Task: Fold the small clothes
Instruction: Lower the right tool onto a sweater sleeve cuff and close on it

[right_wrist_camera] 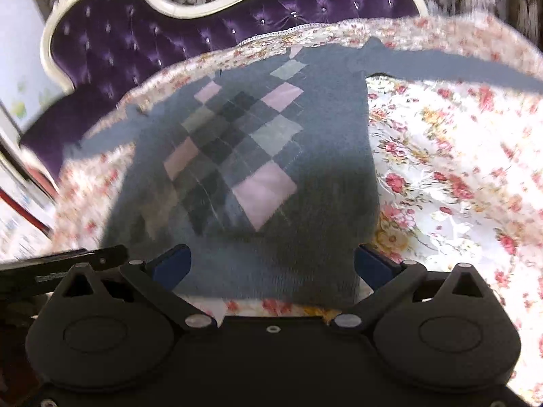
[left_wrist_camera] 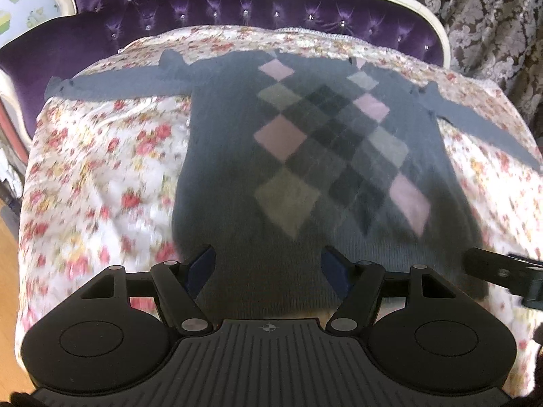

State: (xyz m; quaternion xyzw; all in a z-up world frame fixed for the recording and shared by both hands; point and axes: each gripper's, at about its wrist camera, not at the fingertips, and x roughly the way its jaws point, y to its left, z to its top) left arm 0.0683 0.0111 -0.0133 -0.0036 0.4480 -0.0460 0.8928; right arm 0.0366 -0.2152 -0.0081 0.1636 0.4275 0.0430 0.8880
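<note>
A small dark grey sweater [left_wrist_camera: 224, 156] with a pink, green and grey argyle front lies flat on a floral bedspread [left_wrist_camera: 95, 169], both sleeves spread out sideways. It also shows in the right wrist view [right_wrist_camera: 325, 129]. My left gripper [left_wrist_camera: 269, 264] is open and empty, its blue-padded fingers wide apart over the hem's left half. My right gripper [right_wrist_camera: 273, 263] is open and empty over the hem's right half. Part of the right gripper shows at the right edge of the left wrist view [left_wrist_camera: 502, 271].
A purple tufted headboard [left_wrist_camera: 237, 3] with a white frame stands behind the bed. A patterned curtain [left_wrist_camera: 492, 10] hangs at the back right. Wooden floor [left_wrist_camera: 8, 271] shows at the left, beyond the bed's edge. The bedspread [right_wrist_camera: 458, 169] reaches out on both sides of the sweater.
</note>
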